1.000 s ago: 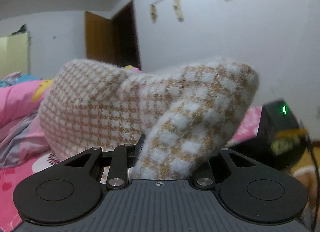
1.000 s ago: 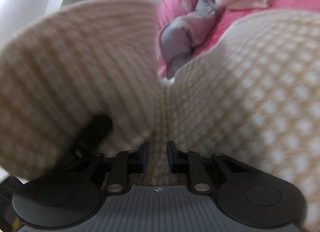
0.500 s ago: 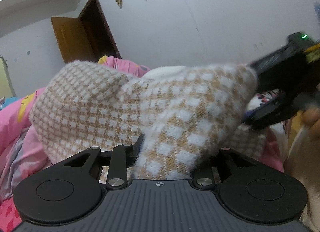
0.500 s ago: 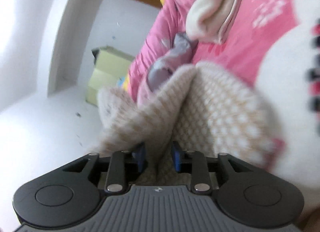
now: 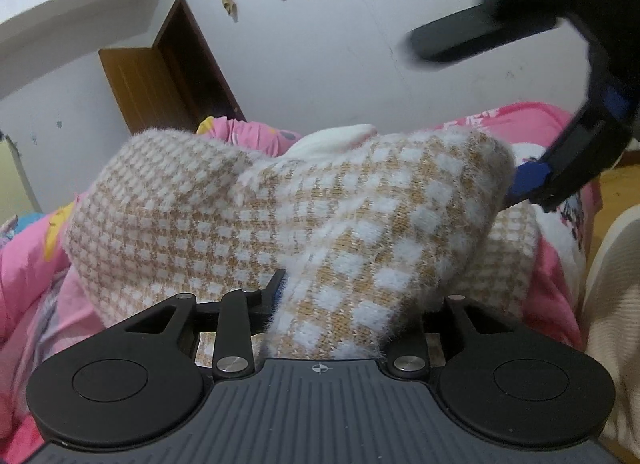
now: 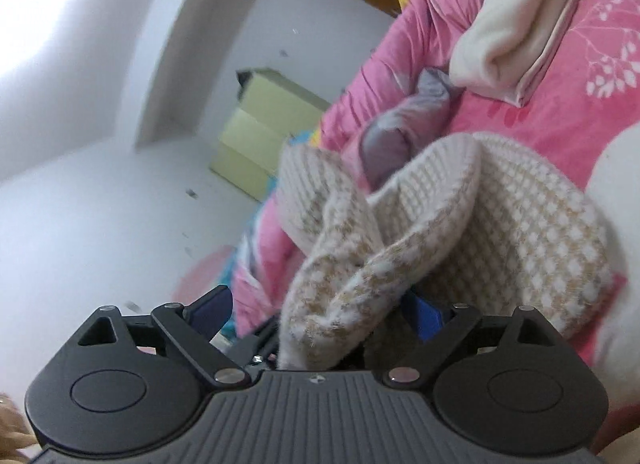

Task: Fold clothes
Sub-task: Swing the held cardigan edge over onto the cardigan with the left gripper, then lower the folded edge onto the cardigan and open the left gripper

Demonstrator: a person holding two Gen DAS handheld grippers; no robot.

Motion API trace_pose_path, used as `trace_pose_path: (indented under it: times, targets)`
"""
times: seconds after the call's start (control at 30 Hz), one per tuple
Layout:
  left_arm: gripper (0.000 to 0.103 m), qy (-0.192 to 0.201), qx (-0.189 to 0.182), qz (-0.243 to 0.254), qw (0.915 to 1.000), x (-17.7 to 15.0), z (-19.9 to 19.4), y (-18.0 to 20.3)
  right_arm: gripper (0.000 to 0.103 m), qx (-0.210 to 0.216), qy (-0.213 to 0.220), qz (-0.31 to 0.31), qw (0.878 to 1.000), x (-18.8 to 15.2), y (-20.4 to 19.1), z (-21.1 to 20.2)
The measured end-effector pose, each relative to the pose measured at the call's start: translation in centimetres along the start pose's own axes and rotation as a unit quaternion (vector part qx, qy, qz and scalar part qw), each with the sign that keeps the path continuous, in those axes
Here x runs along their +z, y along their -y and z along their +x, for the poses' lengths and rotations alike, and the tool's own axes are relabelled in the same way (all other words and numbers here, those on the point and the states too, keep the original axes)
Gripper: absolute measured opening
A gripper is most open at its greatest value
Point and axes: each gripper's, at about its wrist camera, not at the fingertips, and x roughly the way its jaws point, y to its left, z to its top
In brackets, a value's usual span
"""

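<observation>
A fluffy tan-and-white checked knit garment (image 5: 320,200) lies bunched on the pink bed. My left gripper (image 5: 316,288) is shut on a fold of it; the cloth hides the right finger. My right gripper (image 6: 320,304) is open, its blue pads spread wide, and an edge of the knit garment (image 6: 400,244) rests loosely between them. In the left wrist view one of its fingers (image 5: 576,160) hangs at the garment's right end.
Pink bedding (image 6: 560,112) covers the bed. A folded cream cloth (image 6: 508,44) and a grey-purple cloth (image 6: 400,124) lie beyond the garment. A yellow-green cabinet (image 6: 260,132) and a brown door (image 5: 160,84) stand by the white walls. A cream sleeve (image 5: 612,304) is at right.
The right gripper has opened and let go of the garment, and it has risen in the left wrist view. The left gripper keeps its hold and has barely moved.
</observation>
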Motion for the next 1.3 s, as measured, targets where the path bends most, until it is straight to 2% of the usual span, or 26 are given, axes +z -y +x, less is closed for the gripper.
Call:
trace_pose_path:
  times: [0.1,0.17,0.23,0.27,0.4,0.47,0.53,0.63,0.73,0.8,0.87,1.13,1.3]
  targets:
    - [0.036,0.001,0.007,0.012,0.9999,-0.2,-0.3,0.7,0.087,-0.029,-0.019,-0.03,0.999,-0.1,-1.5,1.3]
    - [0.037,0.003,0.009,0.008,0.9999,-0.4,-0.5,0.7,0.079,-0.055,-0.027,-0.051,0.997,0.1,-2.3,2.3]
    - [0.037,0.005,0.012,0.004,0.9999,-0.6,-0.7,0.7,0.066,-0.079,-0.037,-0.065,0.994,0.3,-2.8,3.3]
    - [0.037,0.006,0.013,0.002,0.9999,-0.6,-0.8,0.7,0.064,-0.091,-0.041,-0.071,0.992,0.4,-3.0,3.8]
    - [0.038,0.009,0.012,-0.006,0.9999,-0.8,-1.1,0.6,0.054,-0.118,-0.07,-0.091,0.986,0.6,-3.4,5.8]
    - [0.039,0.011,0.012,-0.012,0.9998,-0.9,-1.3,0.5,0.044,-0.131,-0.078,-0.108,0.982,0.5,-4.0,6.2]
    - [0.042,0.014,0.013,-0.016,0.9997,-1.1,-1.7,0.5,0.031,-0.138,-0.079,-0.123,0.98,0.4,-4.6,6.3]
    - [0.048,0.018,0.016,-0.016,0.9996,-1.0,-2.2,0.4,0.023,-0.142,-0.077,-0.13,0.978,0.5,-5.0,6.3]
    - [0.058,0.023,0.013,-0.017,0.9995,-0.8,-3.1,0.5,0.022,-0.144,-0.076,-0.127,0.979,0.7,-5.1,6.4]
    - [0.071,0.034,0.015,-0.027,0.999,-1.2,-4.5,1.1,0.021,-0.144,-0.076,-0.127,0.978,0.9,-5.2,6.5]
    - [0.076,0.037,0.027,-0.042,0.9981,-1.8,-5.6,1.6,0.021,-0.145,-0.076,-0.13,0.978,1.0,-5.5,6.7]
    - [0.076,0.014,0.085,-0.071,0.9937,-2.6,-5.8,2.7,0.02,-0.139,-0.074,-0.139,0.978,1.1,-6.2,7.0]
    - [0.075,-0.024,0.129,-0.123,0.9837,-3.8,-5.6,2.0,0.02,-0.139,-0.074,-0.144,0.977,1.4,-6.3,7.0]
